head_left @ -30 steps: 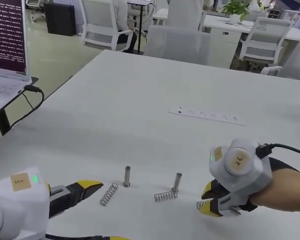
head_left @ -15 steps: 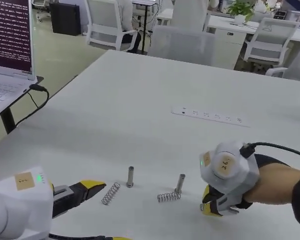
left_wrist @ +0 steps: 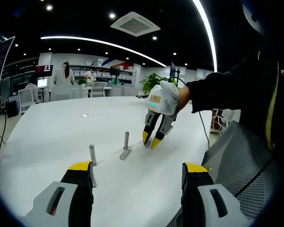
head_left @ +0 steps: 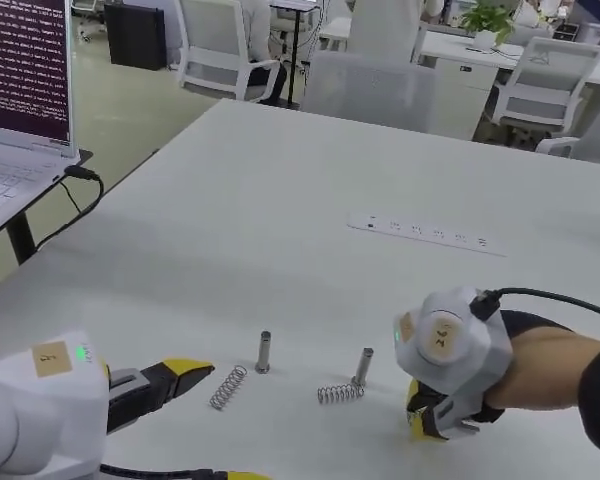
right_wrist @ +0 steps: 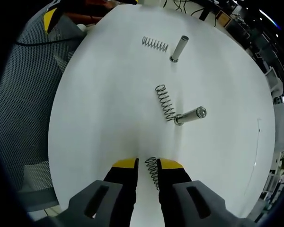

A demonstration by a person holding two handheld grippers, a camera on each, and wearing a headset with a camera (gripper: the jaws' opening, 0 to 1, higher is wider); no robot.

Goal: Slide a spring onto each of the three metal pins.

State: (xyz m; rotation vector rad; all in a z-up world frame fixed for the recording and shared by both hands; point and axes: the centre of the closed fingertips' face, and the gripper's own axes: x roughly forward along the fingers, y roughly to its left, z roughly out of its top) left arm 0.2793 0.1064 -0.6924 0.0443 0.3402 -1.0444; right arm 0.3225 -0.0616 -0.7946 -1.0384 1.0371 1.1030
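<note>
On the table [head_left: 280, 200]: one spring gripped

Right hand-held gripper [right_wrist: 147, 163] is clamped on a spring [right_wrist: 153, 172]; left hand-held gripper [left_wrist: 135, 166] has its jaws wide apart. Second spring [head_left: 340, 393] touches one upright pin [head_left: 366, 366], third spring [head_left: 228, 387] lies near another pin [head_left: 264, 352]. Laptop [head_left: 25, 65] text is unreadably small.

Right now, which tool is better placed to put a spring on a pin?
Right. The right tool has a spring between its jaws and is close to a pin. The left tool is open and empty, its tips beside a loose spring.
</note>
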